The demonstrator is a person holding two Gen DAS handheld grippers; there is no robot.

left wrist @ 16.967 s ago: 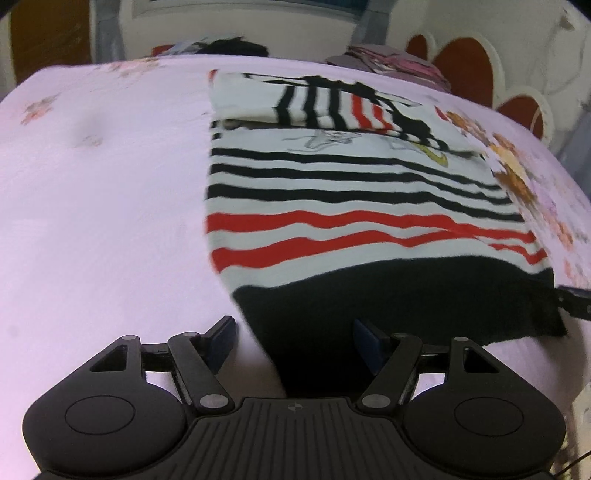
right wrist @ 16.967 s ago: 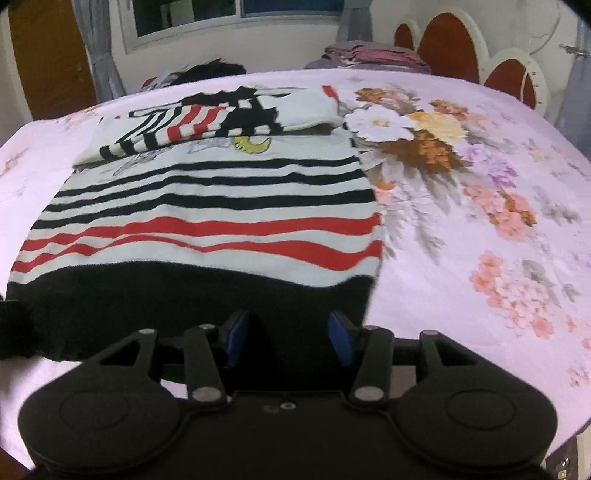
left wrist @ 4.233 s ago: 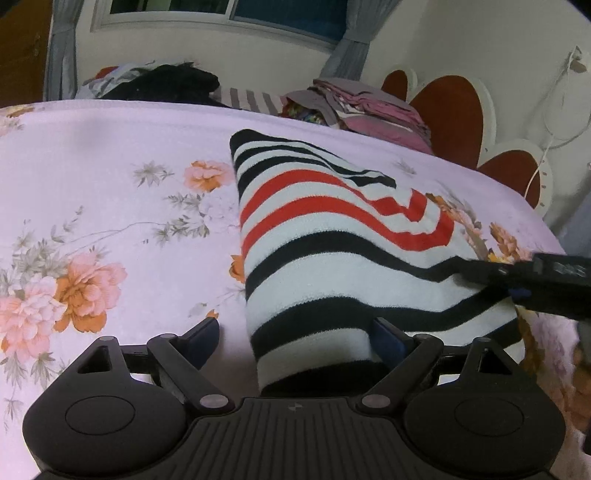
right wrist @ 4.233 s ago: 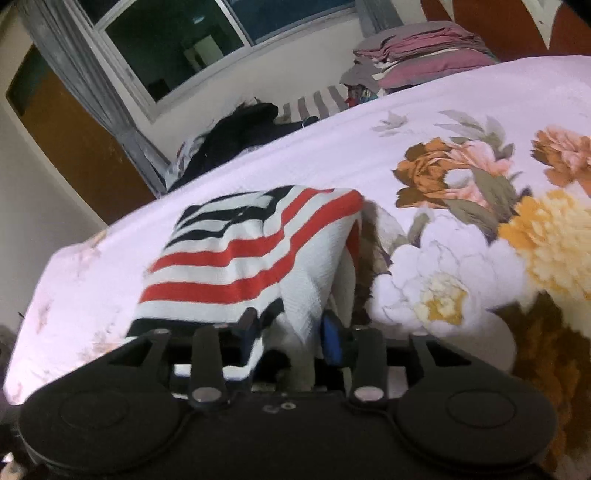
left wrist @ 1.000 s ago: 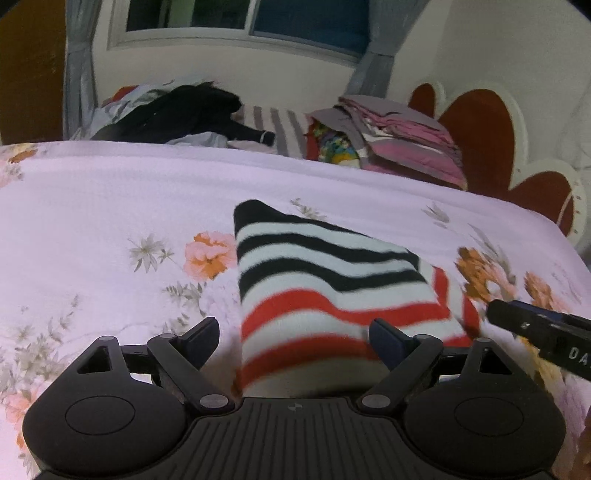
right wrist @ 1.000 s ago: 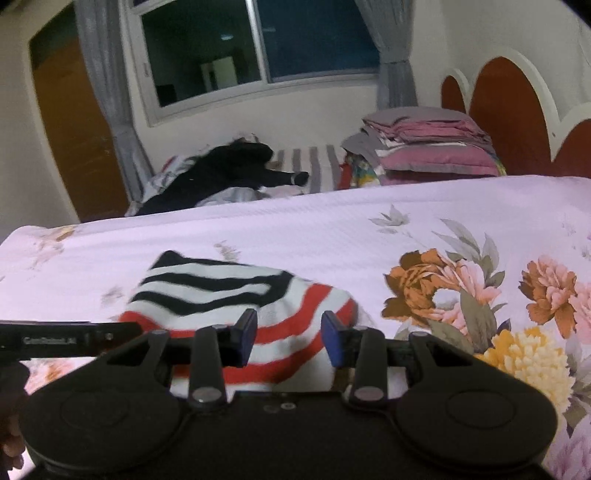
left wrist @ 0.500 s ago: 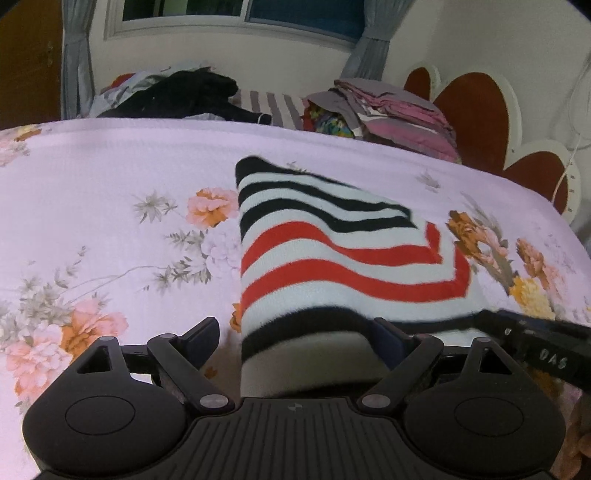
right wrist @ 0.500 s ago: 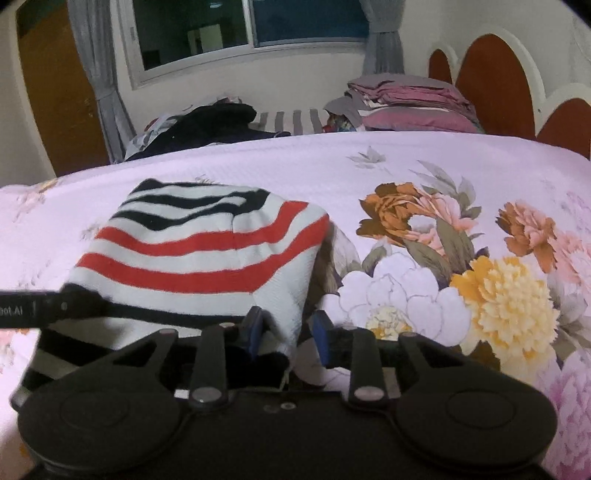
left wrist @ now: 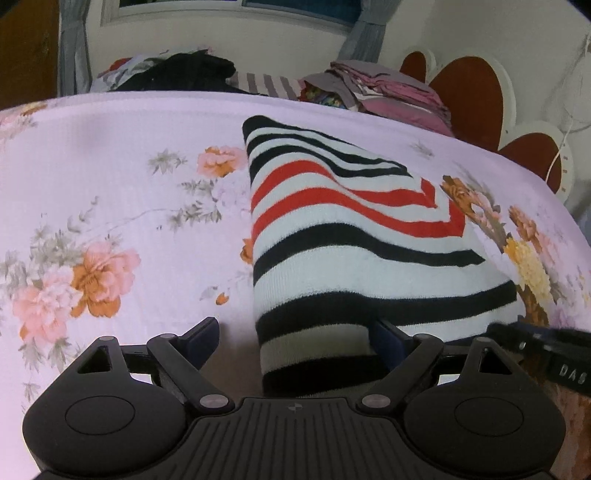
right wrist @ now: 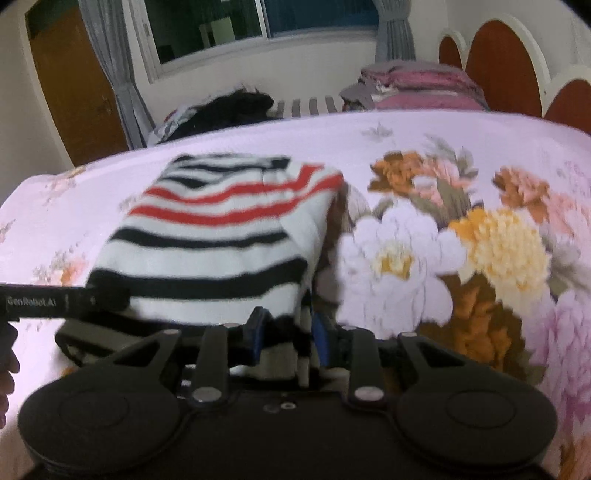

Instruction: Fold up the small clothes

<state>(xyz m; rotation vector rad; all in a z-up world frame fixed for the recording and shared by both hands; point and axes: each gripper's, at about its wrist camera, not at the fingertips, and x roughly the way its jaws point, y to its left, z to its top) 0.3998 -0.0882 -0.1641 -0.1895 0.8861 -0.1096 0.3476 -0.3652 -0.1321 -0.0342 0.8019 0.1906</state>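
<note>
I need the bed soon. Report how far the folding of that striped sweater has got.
Done: the striped sweater lies folded into a narrow bundle on the floral bedsheet. In hand: the right hand-held gripper pinches its near edge; the left hand-held gripper stands open around it. Left: finishing the fold, letting go.

We're in a home bedroom here; a bed (left wrist: 110, 155) spreads wide under a pink floral sheet, a scalloped red-and-white headboard (right wrist: 506, 62) rises at its far side; folded bedding (right wrist: 417, 86) and loose clothes (left wrist: 177, 72) pile along the edge; a curtained window (right wrist: 236, 26) and wooden door (right wrist: 74, 92) close the room.
</note>
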